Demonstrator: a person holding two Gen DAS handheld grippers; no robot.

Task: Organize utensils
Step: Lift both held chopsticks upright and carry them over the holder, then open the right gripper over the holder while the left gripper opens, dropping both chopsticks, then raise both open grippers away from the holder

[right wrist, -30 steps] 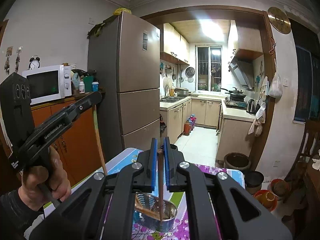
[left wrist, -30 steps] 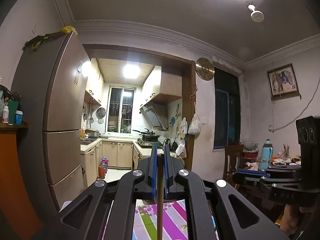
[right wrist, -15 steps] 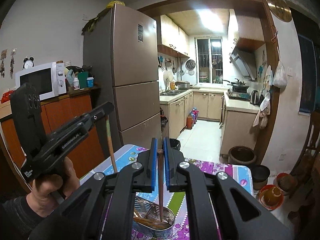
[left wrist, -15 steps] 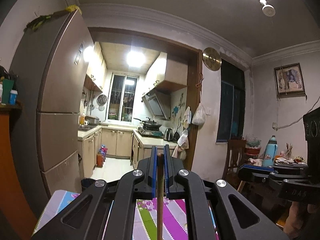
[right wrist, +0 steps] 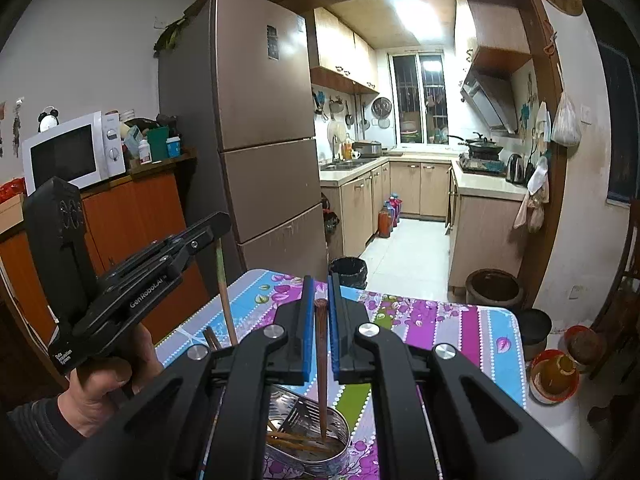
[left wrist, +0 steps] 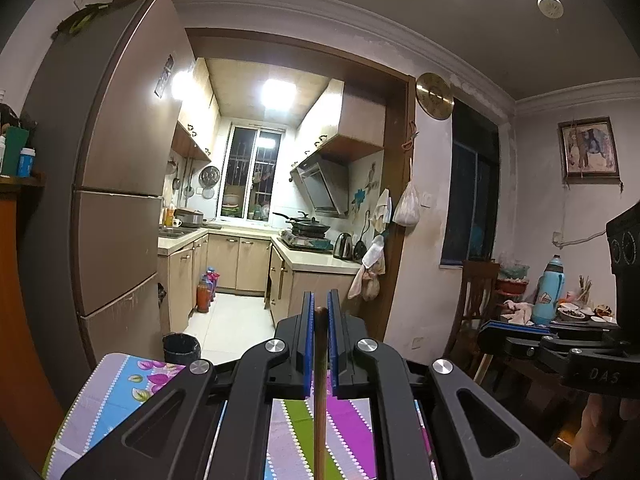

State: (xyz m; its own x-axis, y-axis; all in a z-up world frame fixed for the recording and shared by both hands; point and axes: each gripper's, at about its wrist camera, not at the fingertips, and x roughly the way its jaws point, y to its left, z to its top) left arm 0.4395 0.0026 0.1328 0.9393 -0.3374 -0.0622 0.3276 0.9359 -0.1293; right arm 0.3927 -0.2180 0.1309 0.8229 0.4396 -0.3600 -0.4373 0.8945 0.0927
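Wooden chopstick (right wrist: 321,360) – dark, tip in steel holder (right wrist: 320,446) | R gripper (right wrist: 319,308) pinching it | L gripper (left wrist: 319,312) clamps 2nd chopstick (left wrist: 319,392)

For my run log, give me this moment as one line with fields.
left gripper: shut on chopstick | right gripper: shut on dark chopstick, tip inside metal holder | surface: floral tablecloth

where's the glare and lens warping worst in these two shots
Left wrist view: the kitchen ceiling light blows out white, and the fridge edge bows strongly. Right wrist view: the ceiling light glares, the doorway frame curves, and dark vignette fills the corners. Both tools, left and right, stay sharp.
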